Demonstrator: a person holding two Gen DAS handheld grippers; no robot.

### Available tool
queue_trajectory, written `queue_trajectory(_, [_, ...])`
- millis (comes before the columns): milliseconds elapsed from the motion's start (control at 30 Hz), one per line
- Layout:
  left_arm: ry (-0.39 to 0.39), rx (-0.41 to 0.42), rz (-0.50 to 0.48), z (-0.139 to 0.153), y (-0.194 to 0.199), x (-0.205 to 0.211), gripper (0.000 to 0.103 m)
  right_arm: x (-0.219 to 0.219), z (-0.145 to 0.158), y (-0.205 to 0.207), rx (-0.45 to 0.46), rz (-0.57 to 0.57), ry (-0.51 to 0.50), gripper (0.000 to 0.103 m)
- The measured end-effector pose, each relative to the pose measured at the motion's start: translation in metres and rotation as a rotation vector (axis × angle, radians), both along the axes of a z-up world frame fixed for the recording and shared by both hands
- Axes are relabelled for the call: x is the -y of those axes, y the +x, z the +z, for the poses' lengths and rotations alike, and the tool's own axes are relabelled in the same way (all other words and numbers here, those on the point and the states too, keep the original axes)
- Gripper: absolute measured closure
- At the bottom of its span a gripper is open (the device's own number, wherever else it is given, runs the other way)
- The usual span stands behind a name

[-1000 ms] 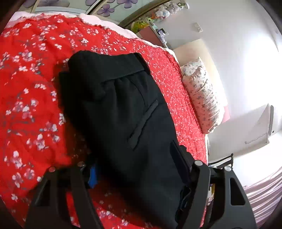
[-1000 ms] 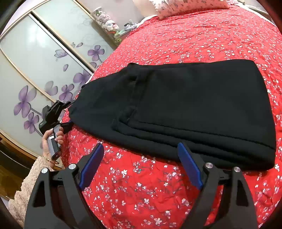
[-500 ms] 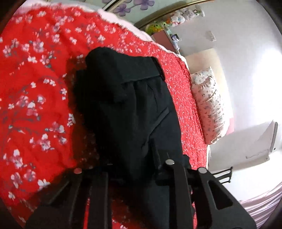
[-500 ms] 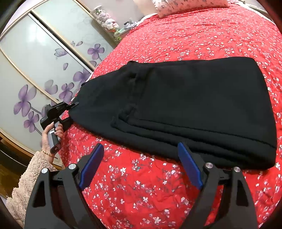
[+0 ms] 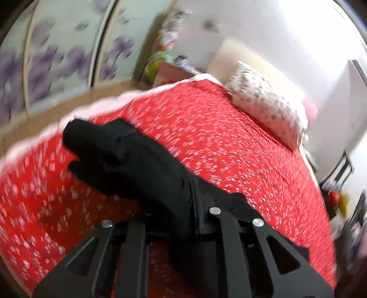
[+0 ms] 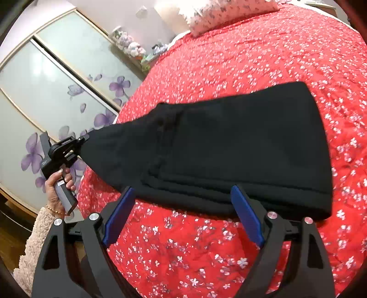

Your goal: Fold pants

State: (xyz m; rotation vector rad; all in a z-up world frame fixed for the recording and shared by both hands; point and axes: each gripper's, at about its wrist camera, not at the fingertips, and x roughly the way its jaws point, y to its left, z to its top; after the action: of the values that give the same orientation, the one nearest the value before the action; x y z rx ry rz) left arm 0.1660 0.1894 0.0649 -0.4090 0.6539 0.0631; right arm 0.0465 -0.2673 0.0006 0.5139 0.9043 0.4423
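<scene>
Looking at it from the side of the bed, the black fabric pants (image 6: 229, 149) are already folded down into a thick, layered rectangle, so most of the job seems done — what's left looks like one more fold across. They lie on the red bedspread with small white flowers (image 6: 252, 57), except for the waistband end, which is lifted off the cover and pulled into a point. That's the left gripper (image 6: 83, 138) doing it: its jaws have just been closing and are now pinched tight on that corner of cloth, held up by a hand (image 6: 57, 190) in a fuzzy pale sleeve (image 6: 34, 240). The right gripper (image 6: 181, 215) hovers at the near edge of the pants with its blue-padded jaws spread wide, nothing between them, not touching the fabric as far as I can tell.

My guess is the lifted end gets carried over toward the far end next — the stack could slide apart if it's yanked.

Room-wise: a white flower-print pillow (image 6: 229, 13) at the head, frosted sliding wardrobe doors with purple flowers (image 6: 45, 91) alongside, a shelf of small plush toys (image 6: 130, 43) in the corner.
</scene>
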Motion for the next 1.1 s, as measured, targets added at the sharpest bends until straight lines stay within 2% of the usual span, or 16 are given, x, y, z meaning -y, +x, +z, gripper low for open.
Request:
queue_trajectory(67, [0.080, 0.029, -0.045, 0.019, 0.000, 0.028, 0.091, 0.007, 0.003, -0.001, 0.007, -0.020, 0.016, 0.016])
queue_trajectory(167, [0.152, 0.074, -0.127, 0.042, -0.002, 0.072, 0.091, 0.022, 0.006, -0.001, 0.012, -0.062, 0.036, 0.016])
queue_trajectory(333, [0.218, 0.130, -0.297, 0.064, -0.016, 0.157, 0.091, 0.063, 0.010, -0.005, 0.017, -0.199, 0.098, 0.016])
queue_trajectory(433, [0.249, 0.142, -0.391, 0.062, -0.023, 0.204, 0.091, 0.092, 0.012, -0.010, 0.019, -0.309, 0.133, 0.016])
queue_trajectory(533, [0.231, 0.127, -0.507, 0.049, -0.034, 0.253, 0.091, 0.118, 0.008, -0.015, 0.014, -0.400, 0.166, 0.016])
queue_trajectory(633, [0.208, 0.084, -0.584, 0.027, -0.038, 0.282, 0.092, 0.138, 0.002, -0.017, -0.011, -0.459, 0.207, 0.016])
queue_trajectory(767, [0.154, -0.033, -0.659, -0.021, -0.039, 0.311, 0.092, 0.145, -0.006, -0.017, -0.044, -0.470, 0.247, 0.016])
queue_trajectory(833, [0.161, -0.060, -0.673, -0.035, -0.042, 0.323, 0.092, 0.145, -0.009, -0.016, -0.056, -0.459, 0.261, 0.016])
queue_trajectory(900, [0.182, -0.036, -0.667, -0.039, -0.047, 0.323, 0.092, 0.145, -0.009, -0.015, -0.055, -0.456, 0.261, 0.016])
queue_trajectory(1033, [0.125, -0.039, -0.635, -0.030, -0.041, 0.315, 0.092, 0.144, -0.008, -0.015, -0.048, -0.466, 0.259, 0.016])
queue_trajectory(1100, [0.121, -0.019, -0.627, -0.022, -0.043, 0.318, 0.092, 0.144, -0.009, -0.015, -0.053, -0.471, 0.264, 0.016])
